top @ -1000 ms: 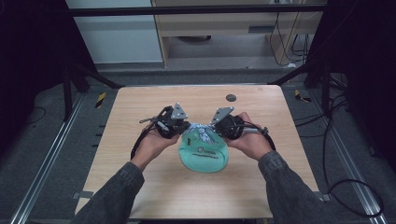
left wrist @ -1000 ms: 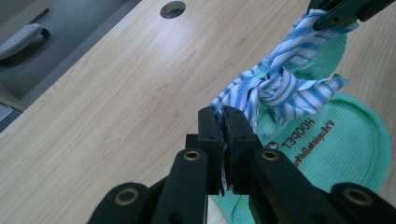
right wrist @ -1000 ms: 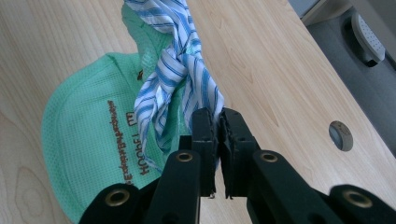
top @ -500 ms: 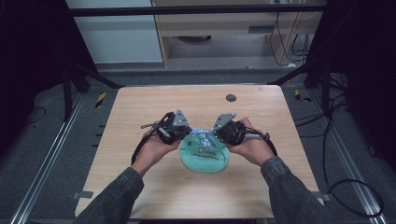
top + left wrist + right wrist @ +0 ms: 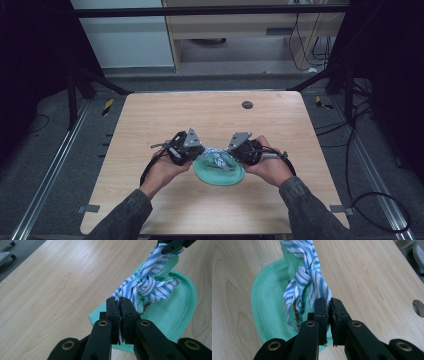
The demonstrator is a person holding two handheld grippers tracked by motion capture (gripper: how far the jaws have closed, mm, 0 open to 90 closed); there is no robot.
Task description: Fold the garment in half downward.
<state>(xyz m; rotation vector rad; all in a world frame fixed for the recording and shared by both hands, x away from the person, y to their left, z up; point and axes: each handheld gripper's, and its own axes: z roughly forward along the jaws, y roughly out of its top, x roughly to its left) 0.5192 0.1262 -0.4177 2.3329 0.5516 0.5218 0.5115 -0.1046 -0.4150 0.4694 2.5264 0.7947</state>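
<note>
On the pale wooden table (image 5: 150, 125) I have both grippers low and close together near the front middle. The top is bare light wood with a small dark round hole (image 5: 247, 105) toward its far side. Around it I see grey carpeted floor, metal rails along both sides, a yellow-and-black striped marker (image 5: 107, 106) on the floor at the left, a light cabinet and a wooden shelf unit behind, and loose cables at the right.

Going left to right: my left gripper (image 5: 199, 152) is clenched on one end of the blue-and-white striped cloth (image 5: 143, 286); in the left gripper view the fabric is pinched between its pads. The cloth is twisted into a knot-like bunch and hangs between the two grippers, just above the green mesh cloth (image 5: 220, 174), which lies flat on the table with a rounded outline. My right gripper (image 5: 227, 153) is clamped on the other end of the striped cloth, the fabric squeezed between its pads in the right gripper view.

From the high view the jaws are hidden beneath the grey plates and my hands, and the striped cloth is small there. Some brown marking on the green cloth sits half under the stripes; I cannot read it. The room's sides are too dark to make out.
</note>
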